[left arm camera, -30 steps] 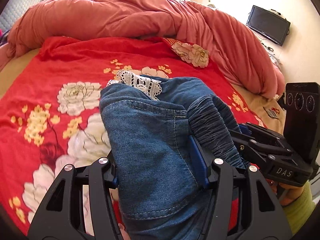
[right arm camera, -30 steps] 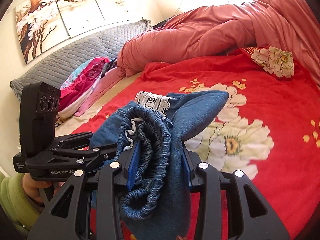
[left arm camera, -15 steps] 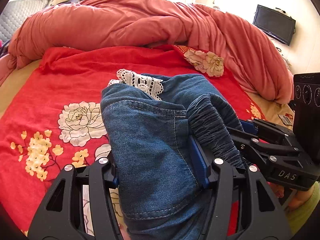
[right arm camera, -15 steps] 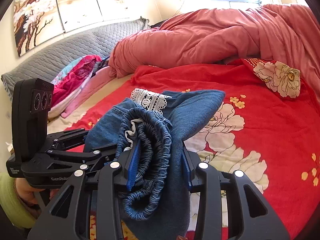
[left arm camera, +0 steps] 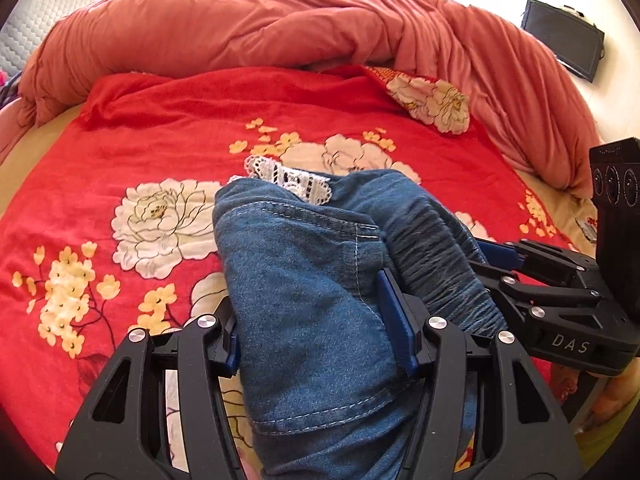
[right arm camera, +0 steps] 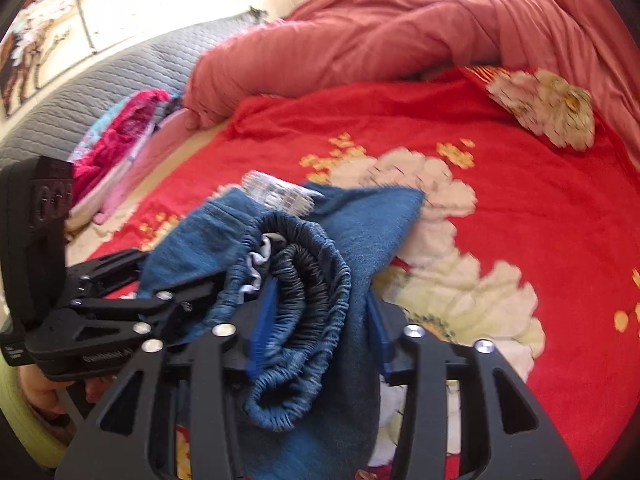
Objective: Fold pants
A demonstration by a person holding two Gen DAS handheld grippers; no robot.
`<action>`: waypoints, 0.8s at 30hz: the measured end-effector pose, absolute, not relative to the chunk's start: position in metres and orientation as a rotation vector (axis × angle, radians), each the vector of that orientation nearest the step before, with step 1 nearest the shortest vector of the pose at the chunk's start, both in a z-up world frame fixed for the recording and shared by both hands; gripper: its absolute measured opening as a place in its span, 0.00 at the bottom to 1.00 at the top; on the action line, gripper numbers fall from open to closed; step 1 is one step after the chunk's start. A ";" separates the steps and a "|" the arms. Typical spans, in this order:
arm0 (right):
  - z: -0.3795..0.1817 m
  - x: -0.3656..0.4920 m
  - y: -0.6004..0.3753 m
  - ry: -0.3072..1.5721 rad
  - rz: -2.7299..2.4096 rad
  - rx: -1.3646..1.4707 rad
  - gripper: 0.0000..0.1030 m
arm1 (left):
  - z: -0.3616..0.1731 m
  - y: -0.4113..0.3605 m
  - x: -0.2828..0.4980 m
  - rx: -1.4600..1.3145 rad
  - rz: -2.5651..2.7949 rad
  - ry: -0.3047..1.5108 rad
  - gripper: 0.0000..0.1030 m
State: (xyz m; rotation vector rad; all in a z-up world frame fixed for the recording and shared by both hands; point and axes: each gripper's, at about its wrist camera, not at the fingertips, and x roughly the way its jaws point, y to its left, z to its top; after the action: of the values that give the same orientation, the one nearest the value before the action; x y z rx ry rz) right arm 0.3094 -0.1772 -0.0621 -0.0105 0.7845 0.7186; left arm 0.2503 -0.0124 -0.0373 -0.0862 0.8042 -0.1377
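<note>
The blue denim pants [left arm camera: 304, 280] are bunched and held up above the bed between both grippers. My left gripper [left arm camera: 320, 320] is shut on a thick fold of denim. My right gripper [right arm camera: 316, 312] is shut on the gathered elastic waistband [right arm camera: 308, 280]. A white lace trim [left arm camera: 292, 180] pokes out at the far end of the bundle and also shows in the right wrist view [right arm camera: 276, 194]. The right gripper shows at the right of the left wrist view [left arm camera: 560, 292]; the left gripper shows at the left of the right wrist view [right arm camera: 100, 304].
A red floral bedspread [left arm camera: 160, 152] covers the bed below. A salmon duvet [left arm camera: 280, 20] is heaped along the far side. A grey headboard [right arm camera: 100, 92] and pink clothes [right arm camera: 120, 140] lie at the left. A black TV [left arm camera: 564, 36] hangs on the wall.
Both grippers have kept their hold on the pants and carried them forward over the bedspread. The right wrist view has swung and is now blurred.
</note>
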 end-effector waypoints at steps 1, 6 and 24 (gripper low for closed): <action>-0.064 0.309 -0.179 0.792 0.704 -0.015 0.46 | -0.038 -0.011 0.251 -0.091 -0.134 0.809 0.48; -0.074 0.312 -0.186 0.830 0.649 -0.024 0.62 | -0.042 -0.009 0.250 -0.093 -0.117 0.826 0.49; -0.078 0.313 -0.202 0.851 0.562 0.013 0.84 | -0.036 -0.004 0.239 -0.103 -0.096 0.802 0.72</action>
State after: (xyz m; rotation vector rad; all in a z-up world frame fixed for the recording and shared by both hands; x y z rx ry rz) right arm 0.3125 -0.2023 -0.0785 0.0131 0.8508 0.5622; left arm 0.2387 -0.0037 -0.0359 -0.1032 0.8018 -0.0960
